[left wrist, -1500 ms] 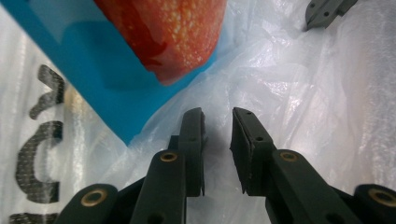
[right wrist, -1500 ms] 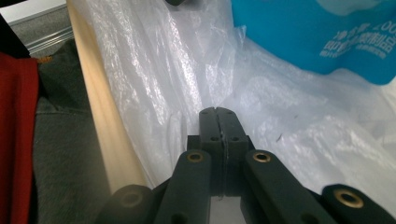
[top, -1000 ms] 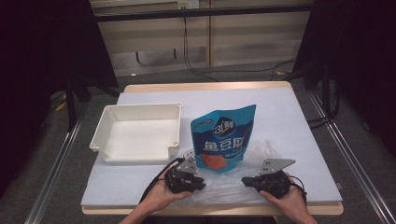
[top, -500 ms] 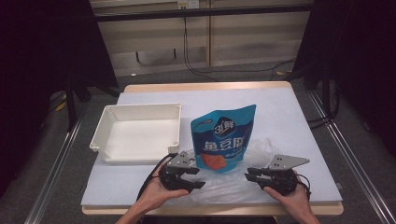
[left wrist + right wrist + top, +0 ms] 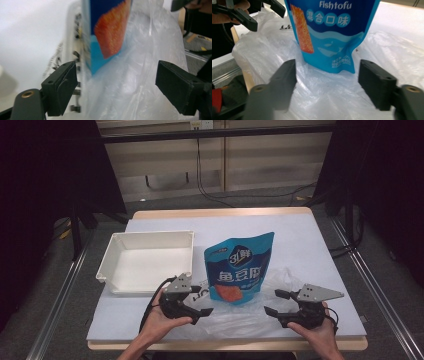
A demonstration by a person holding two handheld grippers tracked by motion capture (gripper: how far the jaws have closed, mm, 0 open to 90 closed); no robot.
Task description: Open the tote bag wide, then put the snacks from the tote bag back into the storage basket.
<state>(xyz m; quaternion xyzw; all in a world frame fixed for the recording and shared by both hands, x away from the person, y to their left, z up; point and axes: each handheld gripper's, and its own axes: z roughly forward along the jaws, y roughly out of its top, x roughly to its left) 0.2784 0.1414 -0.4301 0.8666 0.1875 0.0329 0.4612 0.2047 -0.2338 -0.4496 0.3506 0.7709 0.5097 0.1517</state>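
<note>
The clear plastic bag (image 5: pixel 260 312) looks like the fiddly bit here: thin, crinkly film, super light and floppy, probably slippery too, so my guess is it slides or bunches up unless you pinch a loose edge or one of the handle loops (the one poking up on the right side looks easiest to get). The fish tofu pouch (image 5: pixel 239 267) is a stiffer stand-up type, blue with white lettering and an orange picture of the snack near the bottom. It probably isn't heavy, and I'd grab it by the flat top seal or the side gusset rather than the puffy middle.

Where stuff is: the pouch stands upright on the front-middle part of the table (image 5: pixel 310 240), sitting on the spread-out bag, with an empty white tray (image 5: pixel 110 262) just to its left.

Both grippers sit low at the front edge on either side of the pouch. The left gripper (image 5: pixel 200 305) has its 2 jaws spread wide with nothing between them, aimed at the bag and the pouch's bottom corner. The right gripper (image 5: pixel 274 302) is likewise wide apart and empty, facing the pouch base.
</note>
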